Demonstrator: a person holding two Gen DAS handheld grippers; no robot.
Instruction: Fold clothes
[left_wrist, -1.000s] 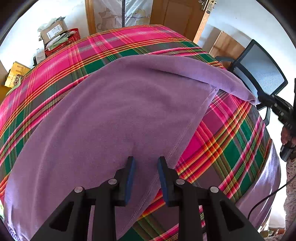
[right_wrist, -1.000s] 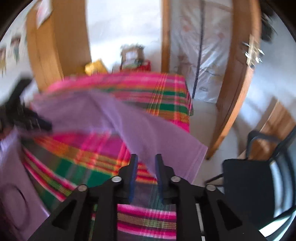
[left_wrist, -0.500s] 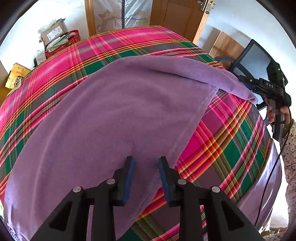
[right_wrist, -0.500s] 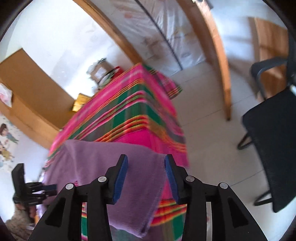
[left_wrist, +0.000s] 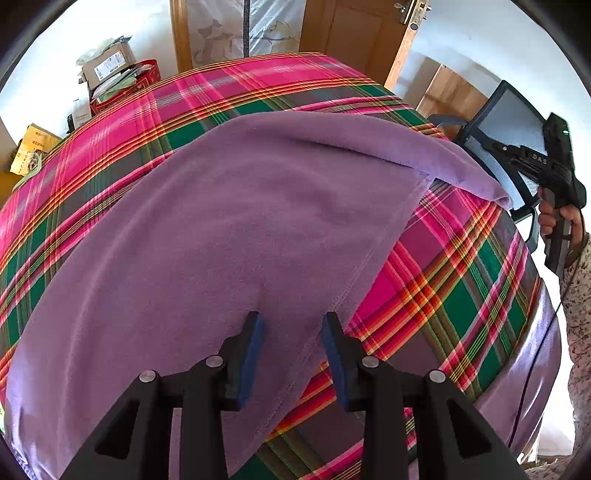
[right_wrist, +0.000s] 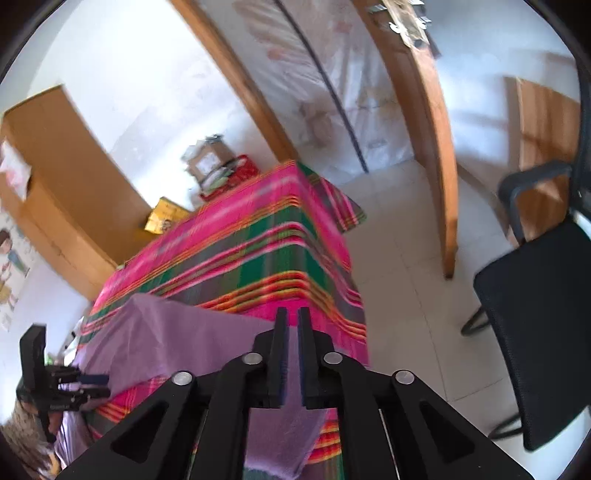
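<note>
Purple cloth (left_wrist: 229, 236) spread over the plaid-covered desk (left_wrist: 469, 295), left hand-held gripper (left_wrist: 292, 332) spread wide and empty just above its stitched near edge, right hand-held gripper (right_wrist: 291, 325) pinched nearly closed on the cloth's far corner at the desk edge

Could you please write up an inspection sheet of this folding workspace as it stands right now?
Surface: plaid tablecloth covering the table.
Job's things: purple garment spread on the cloth, one end reaching the table's edge.
Clutter: cardboard box, red basket and yellow package beyond the far side.
Grippers: left gripper open above the garment's hem; right gripper shut on the garment's end.
Cables: thin black cable hanging below the right hand.
Surroundings: black office chair, wooden door, tiled floor.
</note>
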